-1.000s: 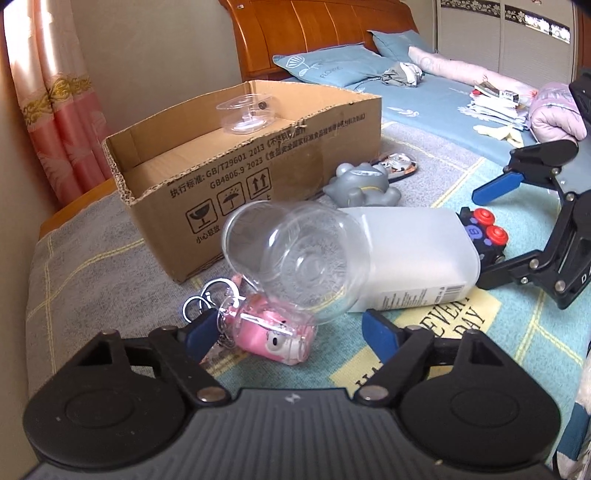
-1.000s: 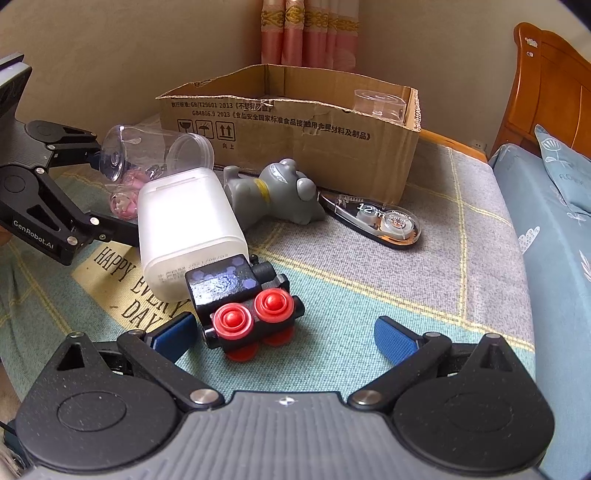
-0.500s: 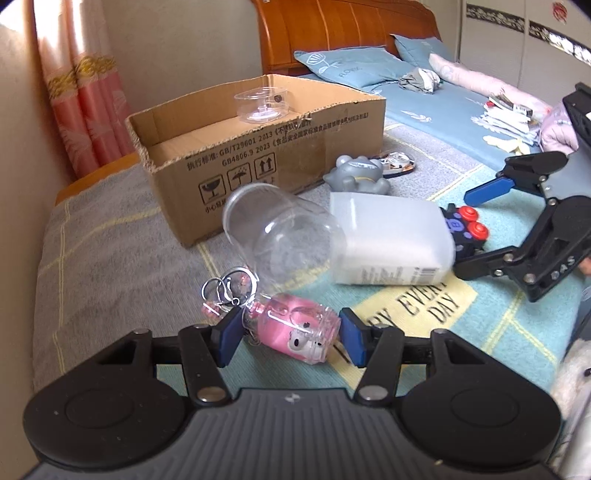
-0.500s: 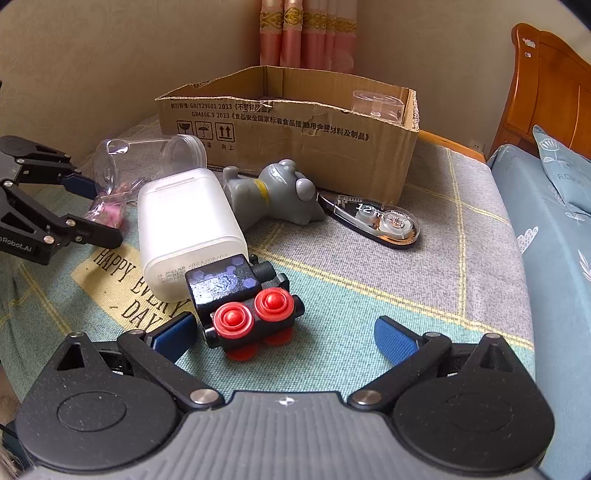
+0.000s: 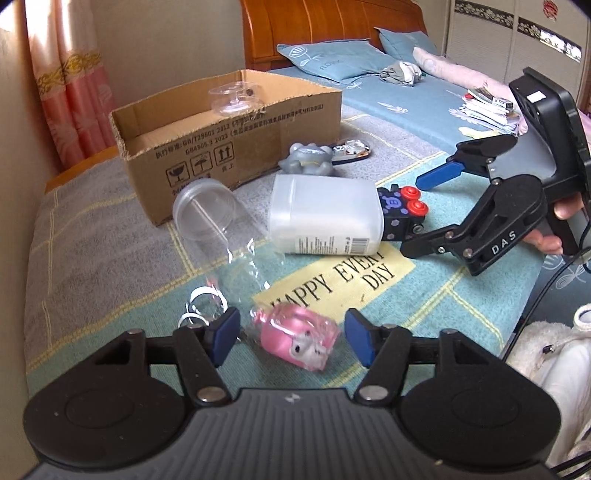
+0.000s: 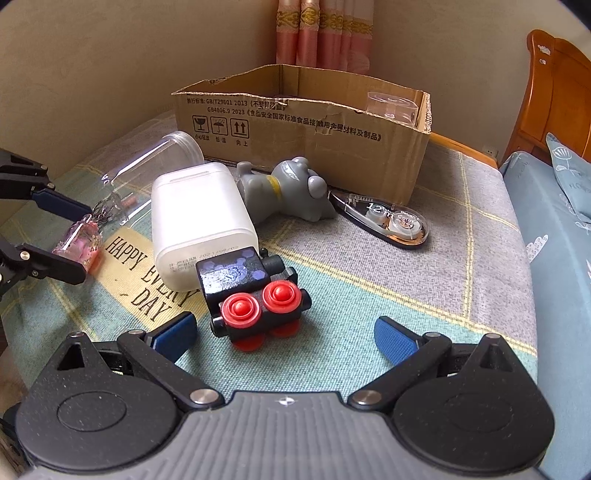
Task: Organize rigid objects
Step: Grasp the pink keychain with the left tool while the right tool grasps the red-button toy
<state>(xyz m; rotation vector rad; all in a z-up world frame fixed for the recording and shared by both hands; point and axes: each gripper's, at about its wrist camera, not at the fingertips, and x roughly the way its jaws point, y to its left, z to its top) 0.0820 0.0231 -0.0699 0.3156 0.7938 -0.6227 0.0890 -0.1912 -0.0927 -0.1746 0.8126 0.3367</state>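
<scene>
My left gripper (image 5: 291,338) is open, its fingers on either side of a pink keychain charm (image 5: 299,336) lying on the bed mat. A clear plastic jar (image 5: 218,229) lies on its side just beyond it. My right gripper (image 6: 284,334) is open around a black toy with red buttons (image 6: 255,295), not touching it. A white plastic container (image 6: 199,221) lies on its side behind the toy. The cardboard box (image 5: 236,136) stands further back with a clear plastic piece (image 5: 234,98) in it.
A grey toy animal (image 6: 291,192) and a correction tape dispenser (image 6: 388,221) lie in front of the box. The bed with blue pillows (image 5: 328,59) and clutter lies beyond. A wall and pink curtains (image 6: 321,33) stand behind the box.
My left gripper has drawn back from the clear jar, which now lies on the mat, and come down around the pink charm. The right gripper has barely moved.
</scene>
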